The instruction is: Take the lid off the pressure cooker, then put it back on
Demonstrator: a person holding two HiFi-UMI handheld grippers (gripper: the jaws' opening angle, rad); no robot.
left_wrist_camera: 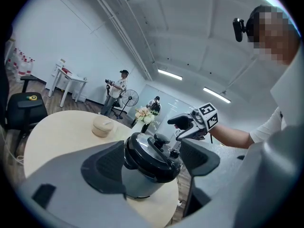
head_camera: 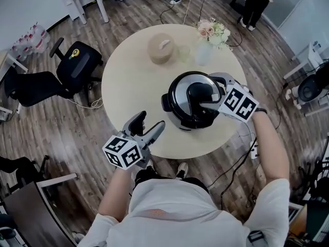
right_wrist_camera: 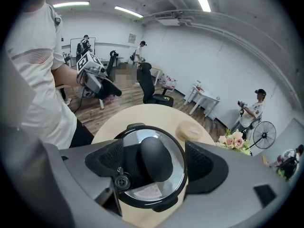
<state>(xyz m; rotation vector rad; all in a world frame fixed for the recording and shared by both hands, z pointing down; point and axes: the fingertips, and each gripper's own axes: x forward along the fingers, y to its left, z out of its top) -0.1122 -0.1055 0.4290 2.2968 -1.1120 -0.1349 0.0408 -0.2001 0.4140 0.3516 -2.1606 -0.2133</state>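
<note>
**Lid seated, both claws released**

Left claw (head_camera: 150, 125): held over the near edge of the round worktop (head_camera: 128, 86), pointing toward the pressure cooker (head_camera: 177, 112). In the left gripper view its jaws stand wide apart with nothing gripped. The cooker shows in the gap but lies well beyond the pads.

Centre: the cooker stands on the worktop, toward the person's right. The lid (head_camera: 177, 94) sits on the pot, with its black handle (head_camera: 198, 91) on top. A beige lidded bowl (head_camera: 163, 48) and a vase of flowers (head_camera: 211, 35) stand at the far side of the worktop.

Right claw (head_camera: 211, 92): hovers over the lid. In the right gripper view (right_wrist_camera: 154, 161) the jaws are spread, one on each side of the handle (right_wrist_camera: 156, 158). A gap shows on each side, so the pads are not on it.
</note>
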